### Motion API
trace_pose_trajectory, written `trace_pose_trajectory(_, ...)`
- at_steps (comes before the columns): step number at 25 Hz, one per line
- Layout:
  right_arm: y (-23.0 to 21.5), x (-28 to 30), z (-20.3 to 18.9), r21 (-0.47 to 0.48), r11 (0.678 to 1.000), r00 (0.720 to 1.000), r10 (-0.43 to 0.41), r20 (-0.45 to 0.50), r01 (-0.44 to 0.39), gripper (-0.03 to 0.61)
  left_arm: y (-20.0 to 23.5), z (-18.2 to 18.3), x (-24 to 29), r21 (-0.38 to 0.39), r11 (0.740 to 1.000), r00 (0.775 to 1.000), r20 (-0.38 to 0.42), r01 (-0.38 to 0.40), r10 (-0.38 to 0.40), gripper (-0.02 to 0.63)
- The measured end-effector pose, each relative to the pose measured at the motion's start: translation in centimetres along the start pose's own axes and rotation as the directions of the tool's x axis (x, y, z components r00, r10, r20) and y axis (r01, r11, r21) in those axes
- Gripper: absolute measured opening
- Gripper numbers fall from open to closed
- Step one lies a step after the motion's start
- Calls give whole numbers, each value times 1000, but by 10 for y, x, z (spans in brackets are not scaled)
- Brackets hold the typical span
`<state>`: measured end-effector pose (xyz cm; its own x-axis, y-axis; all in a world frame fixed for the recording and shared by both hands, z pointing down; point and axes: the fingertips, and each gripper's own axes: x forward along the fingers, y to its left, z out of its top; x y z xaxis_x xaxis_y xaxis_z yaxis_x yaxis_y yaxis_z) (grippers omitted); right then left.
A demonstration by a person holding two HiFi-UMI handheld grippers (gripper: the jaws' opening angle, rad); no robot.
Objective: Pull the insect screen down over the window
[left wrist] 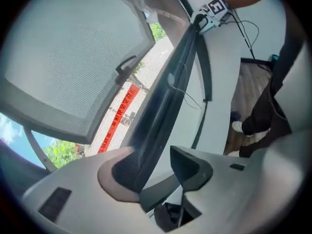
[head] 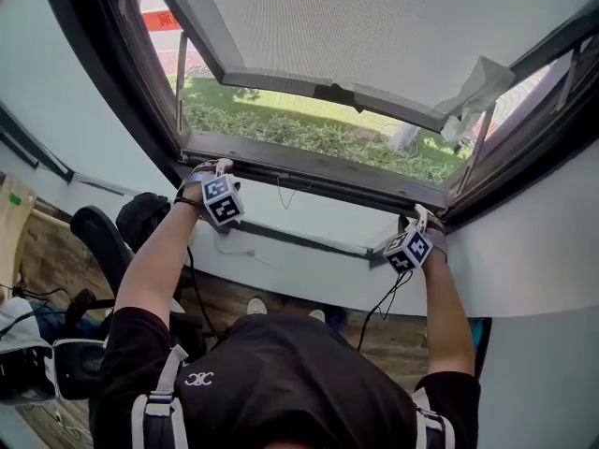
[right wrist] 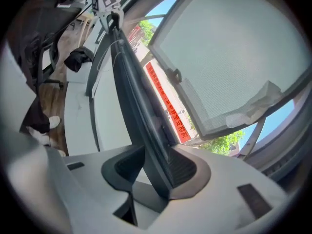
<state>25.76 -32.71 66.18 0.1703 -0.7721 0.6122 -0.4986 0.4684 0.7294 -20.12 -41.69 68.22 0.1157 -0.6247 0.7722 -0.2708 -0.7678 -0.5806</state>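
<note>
The dark bottom bar of the insect screen (head: 309, 171) lies low along the window's lower frame. My left gripper (head: 208, 168) is at the bar's left end and my right gripper (head: 418, 218) at its right end. In the left gripper view the bar (left wrist: 161, 106) runs between the jaws of the left gripper (left wrist: 156, 167), lying against one pad (left wrist: 124, 167) and clear of the other. In the right gripper view the bar (right wrist: 136, 96) passes between the jaws of the right gripper (right wrist: 156, 167), close to both pads. I cannot make out the mesh itself.
The grey window sash (head: 374, 26) is swung outward above, with a handle (head: 332, 92) and loose plastic wrap (head: 477, 87). Grass and hedge (head: 309, 134) lie outside. A black chair (head: 98, 237), a bag (head: 140, 215) and a white sill wall (head: 309, 279) are below.
</note>
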Motion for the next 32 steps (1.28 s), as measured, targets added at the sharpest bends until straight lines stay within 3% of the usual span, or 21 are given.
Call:
trace_pose_trajectory(3,-5,-19,24,165,986,996,4,90,-19,56,0,12,-14,-200,980,995,94,5,14,128)
trace_pose_trajectory(6,-7,-34,55,333,941,979,-11,203,-58,8,11,27,-34,-423,906,973,204,-10,106,25)
trace_pose_trajectory(8,-6,-42,74,420,902,961,-23,276,-99,6,16,37,-48,-512,859,951,255,-20,174,12)
trace_pose_trajectory(13,-13,-73,123,596,769,894,-73,442,-232,5,23,66,-84,-636,769,884,323,-61,337,11)
trace_pose_trajectory(16,-22,-98,148,646,716,849,-145,508,-265,5,20,91,-108,-652,753,832,369,-86,414,12)
trace_pose_trajectory(18,-30,-115,159,680,681,820,-205,535,-272,5,18,108,-128,-678,732,790,412,-66,454,11)
trace_pose_trajectory(22,-41,-145,173,727,618,772,-290,566,-301,3,22,131,-178,-751,660,708,478,22,520,11)
trace_pose_trajectory(24,-43,-158,179,734,605,757,-310,575,-309,3,22,139,-197,-756,653,687,496,40,531,11)
trace_pose_trajectory(26,-44,-168,182,738,599,747,-327,579,-310,3,17,142,-207,-743,668,682,508,39,526,11)
trace_pose_trajectory(30,-41,-171,178,751,582,749,-335,572,-313,3,6,141,-205,-729,683,695,514,46,502,11)
trace_pose_trajectory(32,-37,-167,176,747,590,755,-327,568,-307,3,4,138,-201,-731,681,705,507,48,495,11)
